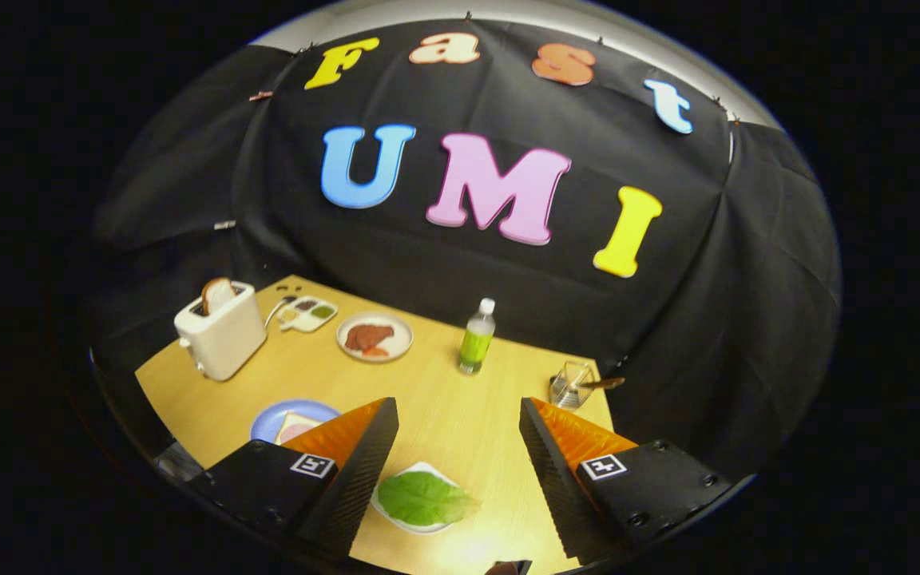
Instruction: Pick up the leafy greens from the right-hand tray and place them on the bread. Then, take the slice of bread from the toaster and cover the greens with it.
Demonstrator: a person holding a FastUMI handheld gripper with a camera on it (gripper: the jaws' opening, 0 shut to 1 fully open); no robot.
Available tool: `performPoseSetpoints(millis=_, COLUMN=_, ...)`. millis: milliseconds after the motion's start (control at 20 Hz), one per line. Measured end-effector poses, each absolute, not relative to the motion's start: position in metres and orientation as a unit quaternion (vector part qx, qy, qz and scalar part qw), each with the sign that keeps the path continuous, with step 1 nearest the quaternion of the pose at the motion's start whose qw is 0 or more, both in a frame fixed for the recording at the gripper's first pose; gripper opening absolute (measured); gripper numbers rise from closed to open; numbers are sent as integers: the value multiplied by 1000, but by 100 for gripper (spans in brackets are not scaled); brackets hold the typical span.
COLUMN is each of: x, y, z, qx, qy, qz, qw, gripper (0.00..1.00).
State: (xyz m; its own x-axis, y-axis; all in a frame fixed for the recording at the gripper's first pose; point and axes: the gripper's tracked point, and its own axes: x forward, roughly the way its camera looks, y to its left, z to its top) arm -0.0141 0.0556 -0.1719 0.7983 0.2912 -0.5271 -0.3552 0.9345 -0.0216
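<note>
A green leaf (426, 497) lies on a small white tray (390, 517) on the wooden table, low between my two fingers and nearer the left one. My gripper (458, 419) hangs open above it, holding nothing. A blue plate (267, 422) carrying a bread slice with a pink filling (294, 429) sits just left of the left finger, partly hidden by it. At the table's far left stands a white toaster (222, 331) with a slice of bread (217, 295) sticking up from its slot.
Beyond the fingers stand a green drink bottle (477, 339), a plate of sliced meat (374, 337), a small divided sauce dish (309, 313) and a clear glass with a spoon (572, 385) near the table's right edge. Bare wood (444, 399) lies between them.
</note>
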Motion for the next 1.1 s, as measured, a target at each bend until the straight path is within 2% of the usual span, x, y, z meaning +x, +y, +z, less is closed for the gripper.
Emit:
performPoseSetpoints(millis=150, x=-34, y=69, z=-234, qx=-76, qy=343, qz=213, qw=912, gripper=92)
performPoseSetpoints(millis=450, x=-59, y=74, z=-346, qx=-130, qy=438, qz=291, qw=841, gripper=91)
performPoseSetpoints(millis=550, x=-59, y=72, z=-373, qx=-140, qy=465, qz=309, qw=817, gripper=87)
performPoseSetpoints(millis=1100, x=-51, y=77, z=-440, qx=-216, qy=533, qz=396, qw=715, gripper=80)
